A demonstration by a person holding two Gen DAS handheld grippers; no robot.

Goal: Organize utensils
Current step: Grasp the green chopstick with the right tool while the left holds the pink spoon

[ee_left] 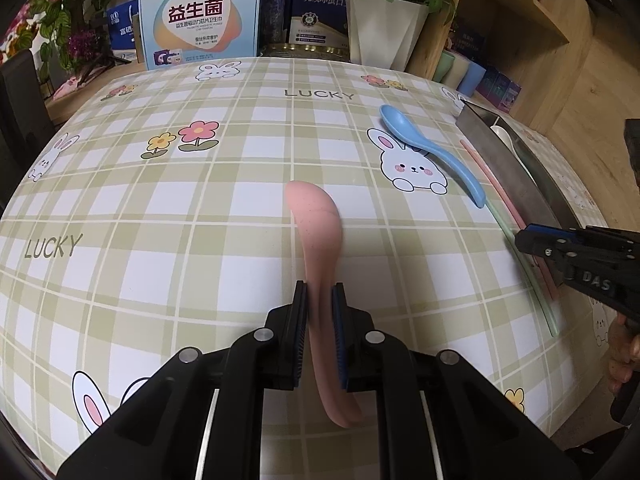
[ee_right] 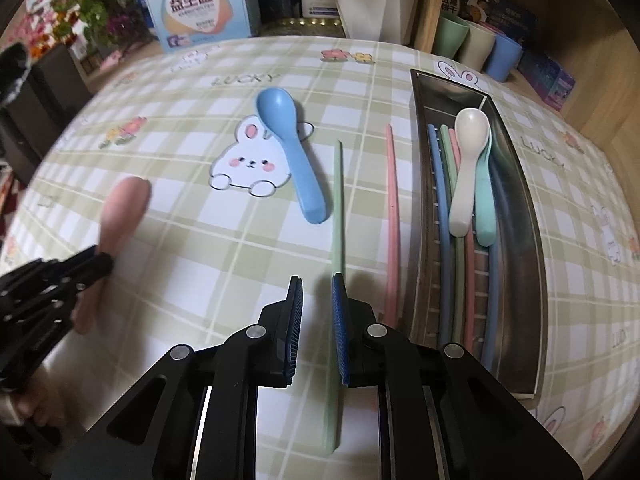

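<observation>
Lying lengthwise near to far on the worktop (ee_right: 200, 240), the green chopstick (ee_right: 337, 208) runs beneath the right hand-held gripper (ee_right: 317, 300), whose narrowed jaws look not yet clamped; tray (ee_right: 532, 264) just right; left hand-held gripper (ee_left: 320, 304) pinches the pink spoon (ee_left: 316, 220).

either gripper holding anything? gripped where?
Left hand-held gripper clamps the pink spoon mid-handle. Right hand-held gripper holds nothing; the green chopstick lies beside its right finger.

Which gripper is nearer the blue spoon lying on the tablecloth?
Right. The right gripper is at the green chopstick beside the blue spoon; the left gripper holds the pink spoon farther off.
</observation>
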